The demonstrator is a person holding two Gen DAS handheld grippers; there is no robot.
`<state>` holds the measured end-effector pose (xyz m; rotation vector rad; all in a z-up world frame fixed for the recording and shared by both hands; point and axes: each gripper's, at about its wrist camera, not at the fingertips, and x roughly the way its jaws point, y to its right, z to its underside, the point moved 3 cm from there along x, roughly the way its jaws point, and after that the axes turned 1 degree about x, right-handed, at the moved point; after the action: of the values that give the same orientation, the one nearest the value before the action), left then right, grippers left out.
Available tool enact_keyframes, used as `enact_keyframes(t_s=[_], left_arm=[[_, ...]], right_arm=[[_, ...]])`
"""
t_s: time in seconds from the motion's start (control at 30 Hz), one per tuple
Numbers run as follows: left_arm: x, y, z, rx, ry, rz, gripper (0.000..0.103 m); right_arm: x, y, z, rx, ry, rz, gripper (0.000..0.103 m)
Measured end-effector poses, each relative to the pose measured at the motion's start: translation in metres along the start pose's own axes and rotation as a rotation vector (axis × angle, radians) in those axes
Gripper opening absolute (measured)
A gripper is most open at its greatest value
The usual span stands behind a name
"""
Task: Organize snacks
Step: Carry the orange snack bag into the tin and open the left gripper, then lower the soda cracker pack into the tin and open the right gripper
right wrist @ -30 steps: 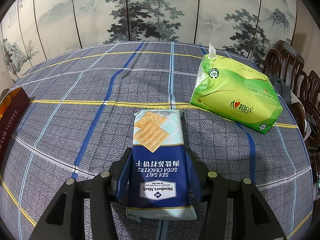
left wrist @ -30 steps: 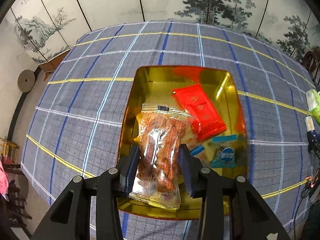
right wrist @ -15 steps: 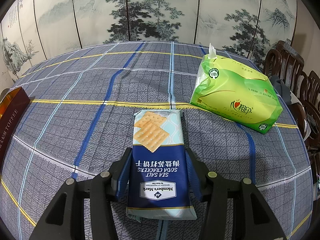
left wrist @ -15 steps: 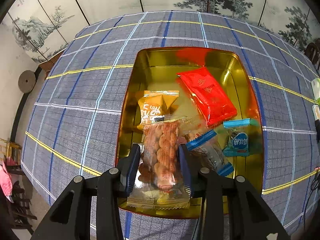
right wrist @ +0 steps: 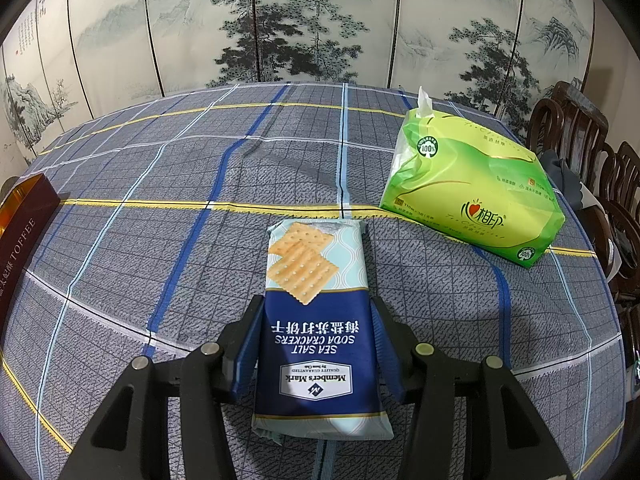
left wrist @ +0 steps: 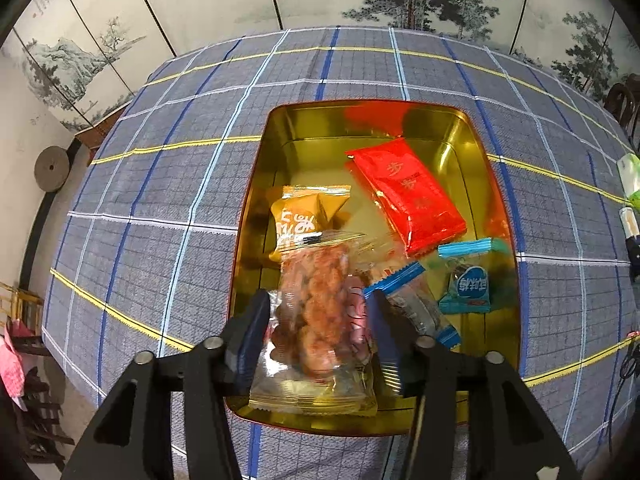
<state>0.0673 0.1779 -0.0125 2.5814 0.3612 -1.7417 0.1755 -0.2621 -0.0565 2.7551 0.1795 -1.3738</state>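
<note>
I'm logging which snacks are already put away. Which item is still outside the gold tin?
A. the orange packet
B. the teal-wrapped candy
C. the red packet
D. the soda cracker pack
D. The soda cracker pack lies on the plaid tablecloth between the right gripper's fingers, while the red, orange and teal packets all lie inside the gold tin.

Plaid cloth (right wrist: pixel 160 240) covers the surface. Green tissue pack (right wrist: pixel 472 196) lies on it. Painted folding screen (right wrist: pixel 320 20) behind; dark wooden chairs (right wrist: pixel 592 152) beside.
</note>
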Motion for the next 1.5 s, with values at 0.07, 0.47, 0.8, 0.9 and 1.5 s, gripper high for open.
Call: enact_keyframes(t_s=[0.07,0.47,0.8,0.9,1.5], left_arm=[[-0.003,0.000,0.000,0.003,0.008,0.000,0.053],[-0.028,-0.005,0.003,-0.029,0.054,0.059,0.062],[-0.052,-0.001,0.011,-0.003,0.119,0.030,0.065],[-0.052,-0.003,0.013,-0.014,0.118,0.034,0.067],[-0.051,-0.017,0.030,-0.043,0.138,0.047,0.073]], right_arm=[[0.000,0.000,0.000,0.000,0.000,0.000,0.052],[0.000,0.000,0.000,-0.002,0.000,0.001,0.052],[-0.001,0.000,-0.001,-0.003,0.000,0.005,0.051],[-0.002,-0.001,0.000,0.007,-0.005,0.010,0.051],[-0.035,-0.051,-0.011,0.034,-0.008,-0.002,0.050]])
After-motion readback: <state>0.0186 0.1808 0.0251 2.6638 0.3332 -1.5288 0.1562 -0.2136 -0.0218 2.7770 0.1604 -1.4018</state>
